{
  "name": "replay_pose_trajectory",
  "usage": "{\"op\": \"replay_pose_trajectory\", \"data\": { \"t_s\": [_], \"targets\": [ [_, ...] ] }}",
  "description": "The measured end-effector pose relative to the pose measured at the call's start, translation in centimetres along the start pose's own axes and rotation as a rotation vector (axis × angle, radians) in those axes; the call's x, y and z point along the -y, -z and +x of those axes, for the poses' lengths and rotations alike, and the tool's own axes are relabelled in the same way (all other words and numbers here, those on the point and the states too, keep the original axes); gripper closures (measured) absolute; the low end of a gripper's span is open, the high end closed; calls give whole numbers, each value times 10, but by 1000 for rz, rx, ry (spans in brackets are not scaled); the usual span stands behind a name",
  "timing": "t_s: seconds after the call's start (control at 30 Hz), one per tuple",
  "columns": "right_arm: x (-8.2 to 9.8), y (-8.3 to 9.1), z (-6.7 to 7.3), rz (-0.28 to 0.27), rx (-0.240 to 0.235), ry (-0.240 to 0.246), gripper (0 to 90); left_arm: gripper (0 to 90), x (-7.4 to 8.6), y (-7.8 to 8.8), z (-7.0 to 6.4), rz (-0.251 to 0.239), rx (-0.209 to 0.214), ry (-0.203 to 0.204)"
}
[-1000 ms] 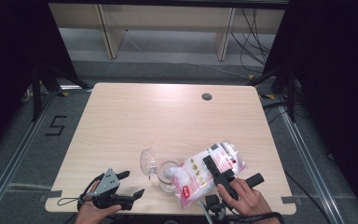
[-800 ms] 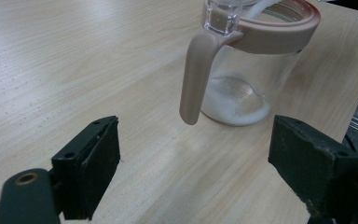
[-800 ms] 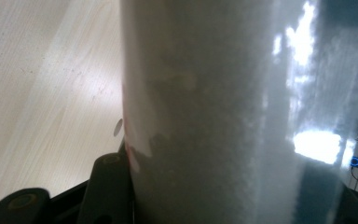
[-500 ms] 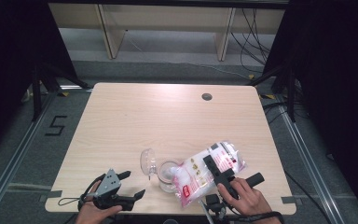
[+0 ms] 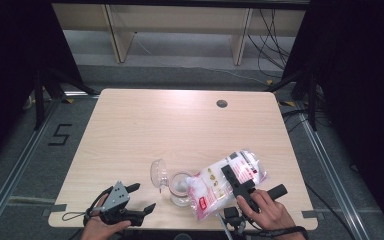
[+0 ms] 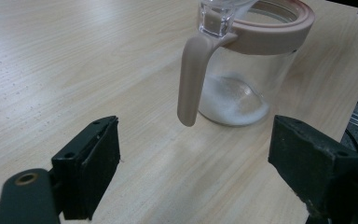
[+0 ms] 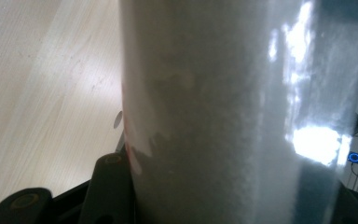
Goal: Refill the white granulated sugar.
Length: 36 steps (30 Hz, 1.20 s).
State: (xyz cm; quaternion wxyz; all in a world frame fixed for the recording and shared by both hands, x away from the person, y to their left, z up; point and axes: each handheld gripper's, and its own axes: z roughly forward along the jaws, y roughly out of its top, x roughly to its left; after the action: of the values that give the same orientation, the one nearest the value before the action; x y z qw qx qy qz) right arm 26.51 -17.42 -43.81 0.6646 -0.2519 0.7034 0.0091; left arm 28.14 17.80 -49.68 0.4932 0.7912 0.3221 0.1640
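Pouring job, partly done. Landmark: clear glass jar w/ pink rim and pink handle (image 6: 242,70), standing upright near the front edge of the pale wooden table (image 5: 180,125), its clear hinged lid (image 5: 158,174) flipped open to the jar's left.

Left gripper (image 5: 141,197) sits left of the jar, jaws wide apart w/ nothing between them, aimed at the jar but well short of the handle.

In the jar: thin layer of white grains (image 6: 233,100) on the bottom, so most is yet to go in, by my reading.

Right of the jar, the clear plastic bag of white grains w/ red print (image 5: 225,182) is tilted, its lower end at the jar mouth. Right gripper (image 5: 235,181) is clamped across the bag's middle.

Vs. the earlier frames: no visible change; both hands, bag and jar sit as they did. Left to do: finish the pour, set the bag down, prob. close the lid.
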Motion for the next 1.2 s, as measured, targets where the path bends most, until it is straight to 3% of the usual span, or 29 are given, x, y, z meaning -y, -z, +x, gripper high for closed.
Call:
{"op": "replay_pose_trajectory", "data": {
  "t_s": [0.13,0.17,0.4,0.53,0.6,0.63,0.73,0.9,1.0,1.03,1.07,1.1,1.13,1.17,1.2],
  "targets": [
    [-4,1,-3,-18,8,16,539,161,0,0,1,-1,-4,4],
    [-6,2,-2,-13,4,-3,540,161,0,0,1,0,-3,-6],
    [-9,1,-4,-27,13,-10,541,161,0,-1,-1,-5,0,8],
    [-8,-1,-6,-29,1,15,542,161,0,1,0,4,-6,0],
    [-6,-1,-2,-13,-4,-13,542,161,0,1,0,2,-8,4],
    [-5,-1,-3,-11,-1,14,542,161,0,1,-1,2,-7,-1],
    [-4,-2,-3,-10,0,29,542,161,0,-1,-2,-5,1,12],
    [-1,-3,-4,-4,4,18,543,161,0,-1,-1,3,-4,-8],
    [-1,-3,-4,-4,13,8,544,161,1,-1,0,-3,-5,10],
    [-1,-1,0,33,-16,-57,545,161,1,-1,1,-1,-5,6],
    [-1,-4,-5,-6,1,11,545,161,1,-1,1,1,-7,5],
    [-1,-2,1,31,-16,-58,545,161,1,-1,0,-3,-7,12],
    [-1,-2,1,31,-16,-58,545,161,1,-1,0,-3,-7,12],
    [-1,-4,-4,-8,-2,13,545,161,0,-1,-1,0,-10,7],
    [0,-2,2,31,-18,-57,546,161,0,-1,-1,3,-8,6]
  ]
}}
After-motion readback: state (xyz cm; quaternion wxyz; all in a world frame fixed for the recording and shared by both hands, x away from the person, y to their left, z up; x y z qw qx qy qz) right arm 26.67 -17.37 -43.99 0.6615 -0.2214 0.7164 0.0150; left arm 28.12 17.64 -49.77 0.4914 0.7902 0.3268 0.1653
